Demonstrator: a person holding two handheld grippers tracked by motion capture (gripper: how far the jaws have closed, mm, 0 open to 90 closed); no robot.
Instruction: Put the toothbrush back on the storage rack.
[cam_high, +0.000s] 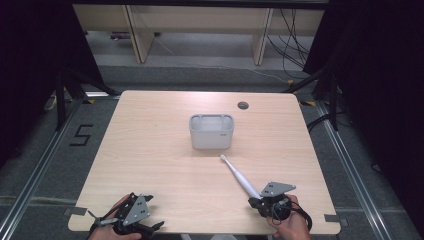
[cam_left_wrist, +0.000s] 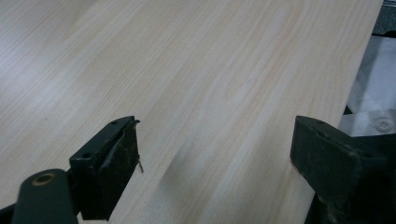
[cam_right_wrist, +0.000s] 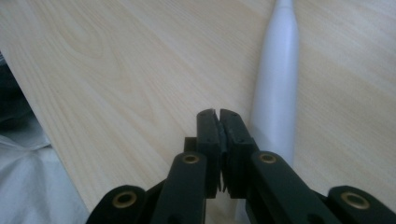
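A white electric toothbrush (cam_high: 239, 175) lies on the wooden table (cam_high: 150, 150), its head pointing toward a white-grey rectangular bin (cam_high: 211, 131) at the table's middle. My right gripper (cam_high: 256, 201) rests near the front right edge, jaws shut with nothing between them; in the right gripper view the toothbrush handle (cam_right_wrist: 276, 93) lies just beside its closed tips (cam_right_wrist: 218, 114), on their right. My left gripper (cam_high: 150, 227) sits at the front left edge, held by a hand. In the left gripper view its jaws stand wide apart over bare wood (cam_left_wrist: 215, 135).
A round cable hole (cam_high: 243, 105) sits near the table's far right. Beyond the table are desk legs and cables on the floor. A floor marking "5" (cam_high: 81, 135) lies at the left. The table's front edge is close to both grippers.
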